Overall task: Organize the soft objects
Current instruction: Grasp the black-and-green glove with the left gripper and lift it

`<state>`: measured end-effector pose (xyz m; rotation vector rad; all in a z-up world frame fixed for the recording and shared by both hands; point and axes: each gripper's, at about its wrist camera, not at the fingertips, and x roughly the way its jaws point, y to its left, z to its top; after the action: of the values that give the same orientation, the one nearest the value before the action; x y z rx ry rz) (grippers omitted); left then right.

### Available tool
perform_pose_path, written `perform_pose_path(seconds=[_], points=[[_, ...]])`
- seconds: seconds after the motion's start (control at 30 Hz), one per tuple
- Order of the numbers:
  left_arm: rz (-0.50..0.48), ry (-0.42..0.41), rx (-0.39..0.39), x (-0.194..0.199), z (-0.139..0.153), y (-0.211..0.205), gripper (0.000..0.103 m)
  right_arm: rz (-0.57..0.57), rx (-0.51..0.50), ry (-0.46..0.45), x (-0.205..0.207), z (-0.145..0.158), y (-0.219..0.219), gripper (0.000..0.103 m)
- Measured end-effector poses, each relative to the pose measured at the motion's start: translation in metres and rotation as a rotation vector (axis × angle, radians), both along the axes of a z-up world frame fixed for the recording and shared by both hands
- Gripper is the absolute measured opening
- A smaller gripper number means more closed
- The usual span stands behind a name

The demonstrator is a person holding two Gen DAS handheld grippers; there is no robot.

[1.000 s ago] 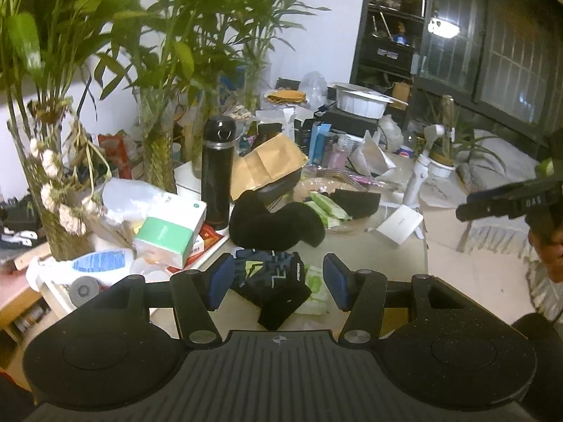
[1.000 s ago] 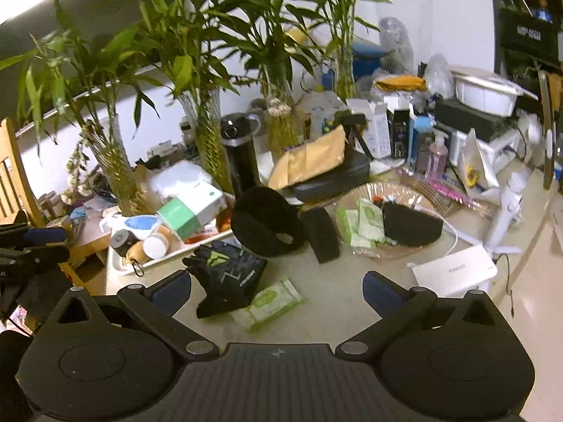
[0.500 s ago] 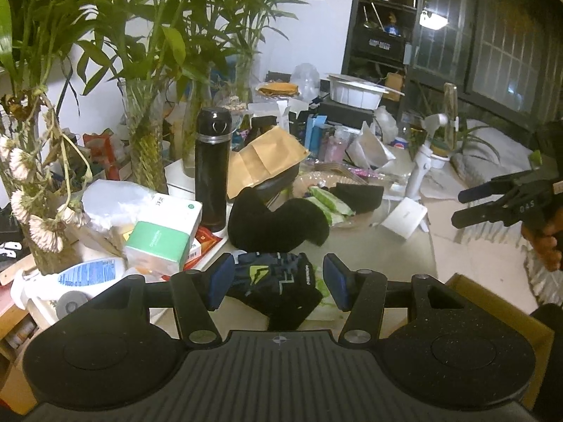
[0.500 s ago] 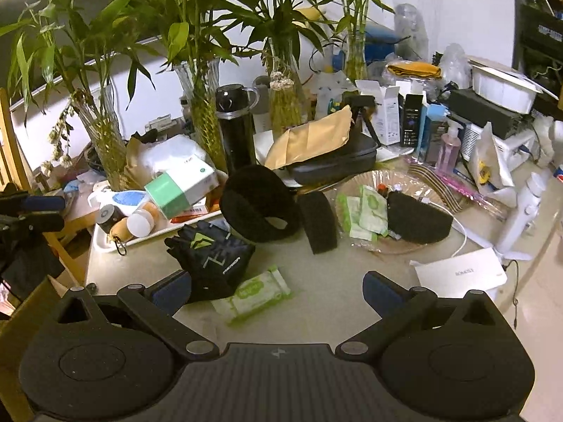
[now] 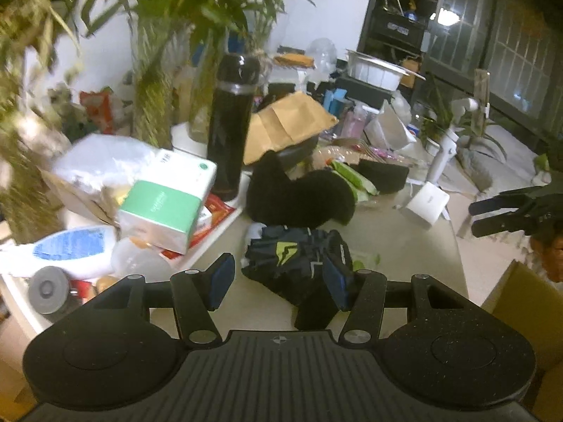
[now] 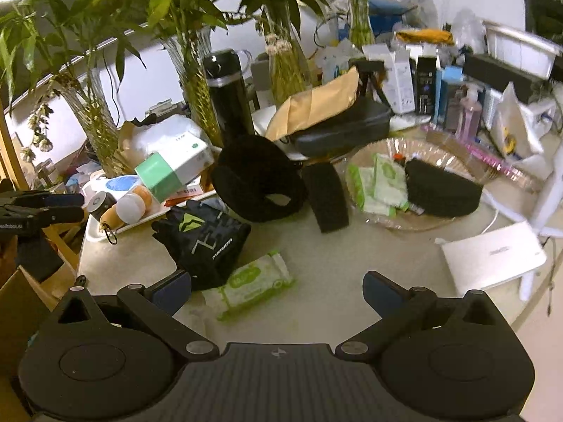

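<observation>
A black cycling glove (image 5: 299, 260) with a green mark lies at the table's near edge; it also shows in the right wrist view (image 6: 206, 241). My left gripper (image 5: 278, 277) is open, its fingers on either side of the glove. A green wet-wipe pack (image 6: 250, 283) lies beside the glove. My right gripper (image 6: 276, 286) is open and empty, just above and behind the wipe pack. A black earmuff-like soft piece (image 6: 257, 179) and a black foam block (image 6: 325, 197) lie behind. A glass dish (image 6: 422, 223) holds wipe packs and a black pouch (image 6: 443, 190).
A black flask (image 6: 228, 95), vases of bamboo (image 6: 193, 81), a green-and-white tissue box (image 6: 172, 168), a brown envelope on a black case (image 6: 337, 130), a white box (image 6: 492, 256) and many bottles crowd the table. A cardboard box (image 5: 520, 302) stands at the right edge.
My left gripper has come closer to the glove, which now sits between its fingers. My right gripper has moved in toward the wipe pack. Both stay open.
</observation>
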<state>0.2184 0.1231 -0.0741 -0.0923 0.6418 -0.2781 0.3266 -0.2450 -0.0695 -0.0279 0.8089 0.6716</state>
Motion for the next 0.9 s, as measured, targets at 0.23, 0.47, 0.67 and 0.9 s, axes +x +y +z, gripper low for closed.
perform_pose_path(seconds=[0.23,0.47,0.67,0.9], points=[[-0.001,0.034,-0.036,0.025,-0.022,0.009,0.054,-0.023,0.036,0.006,0.015,-0.025,0.006,0.103],[-0.007,0.106,-0.059,0.050,-0.046,0.011,0.054,-0.080,0.075,0.015,0.029,-0.046,0.004,0.103],[-0.014,0.137,-0.115,0.067,-0.061,0.013,0.055,-0.103,0.082,0.016,0.035,-0.061,0.004,0.103],[-0.012,0.194,-0.228,0.086,-0.079,0.019,0.055,-0.111,0.070,0.010,0.035,-0.070,0.004,0.103]])
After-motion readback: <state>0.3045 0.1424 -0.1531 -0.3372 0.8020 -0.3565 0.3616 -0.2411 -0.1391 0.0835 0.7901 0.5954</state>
